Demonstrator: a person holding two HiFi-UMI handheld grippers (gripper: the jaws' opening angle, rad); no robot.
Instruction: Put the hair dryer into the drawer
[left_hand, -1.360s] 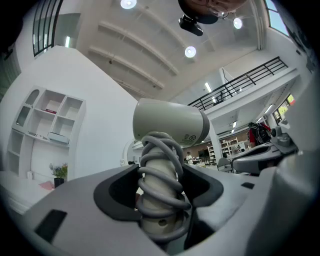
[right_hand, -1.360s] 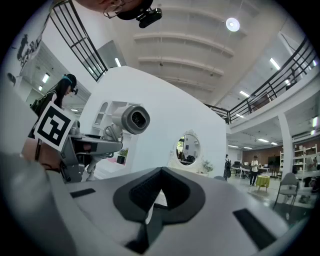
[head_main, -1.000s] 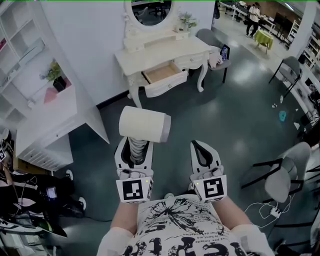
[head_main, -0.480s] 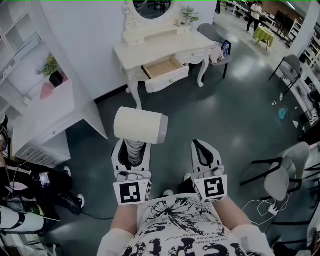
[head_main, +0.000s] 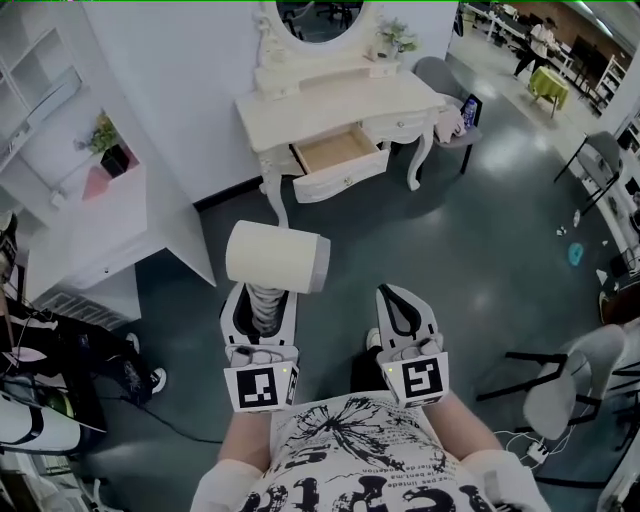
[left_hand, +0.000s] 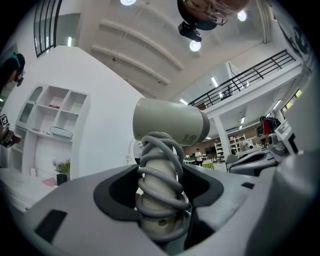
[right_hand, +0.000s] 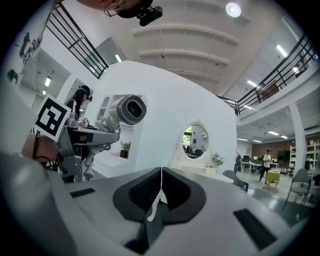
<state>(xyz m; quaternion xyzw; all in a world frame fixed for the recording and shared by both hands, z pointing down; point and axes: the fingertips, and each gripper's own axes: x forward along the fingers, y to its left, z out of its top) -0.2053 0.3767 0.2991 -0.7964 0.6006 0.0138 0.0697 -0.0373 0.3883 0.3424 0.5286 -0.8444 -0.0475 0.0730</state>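
A cream hair dryer (head_main: 277, 257) stands upright in my left gripper (head_main: 262, 302), its cord coiled round the handle (left_hand: 161, 186). The jaws are shut on that handle, and the barrel (left_hand: 170, 123) points sideways above them. My right gripper (head_main: 404, 310) is shut and holds nothing, level with the left one at its right; its jaws meet in the right gripper view (right_hand: 161, 186). The open drawer (head_main: 340, 160) of a white dressing table (head_main: 335, 105) lies ahead across the dark floor, with a bare wooden bottom. Both grippers are well short of it.
A white shelf unit (head_main: 85, 215) with a potted plant (head_main: 108, 147) stands at the left. A grey chair (head_main: 450, 95) sits right of the table, another chair (head_main: 570, 365) at the lower right. Cables and a person's legs (head_main: 60, 350) lie at the lower left.
The dressing table and its open drawer have drawn nearer and shifted right in the head view as both grippers moved forward. The hold on the hair dryer is unchanged.
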